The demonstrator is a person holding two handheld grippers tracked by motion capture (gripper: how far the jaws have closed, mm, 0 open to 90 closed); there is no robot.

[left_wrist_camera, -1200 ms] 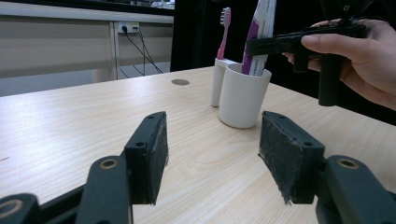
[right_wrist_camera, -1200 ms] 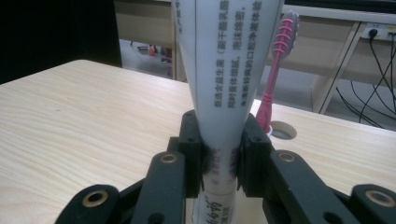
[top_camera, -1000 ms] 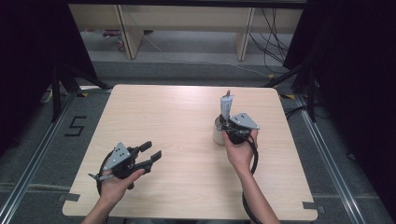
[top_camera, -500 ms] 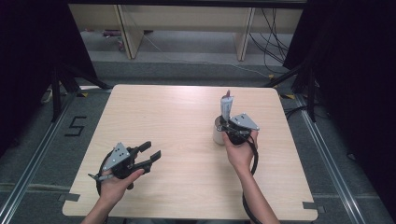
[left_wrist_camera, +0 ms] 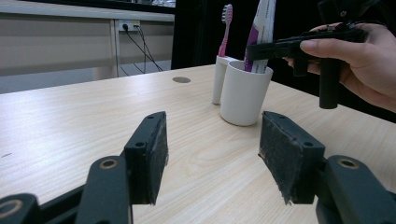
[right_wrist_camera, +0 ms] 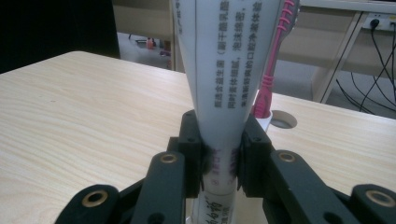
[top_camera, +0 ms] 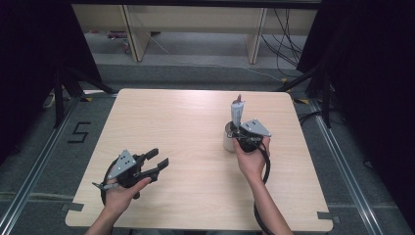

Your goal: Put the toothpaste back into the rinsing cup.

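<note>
Nothing has moved since the earlier frame: right gripper (right_wrist_camera: 219, 163) stays clamped on the toothpaste tube (right_wrist_camera: 226, 70), upright in the white cup (left_wrist_camera: 244, 91) at the table's (top_camera: 195, 122) right; left gripper (left_wrist_camera: 212, 158) rests wide open, empty. Risk: a tilted pull could tip the cup or knock out the pink toothbrush (left_wrist_camera: 226, 28)

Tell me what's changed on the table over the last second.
Nothing has visibly changed. The right gripper stays clamped on the toothpaste tube standing in the white cup beside the pink toothbrush, and the left gripper still rests open near the table's front left.
</note>
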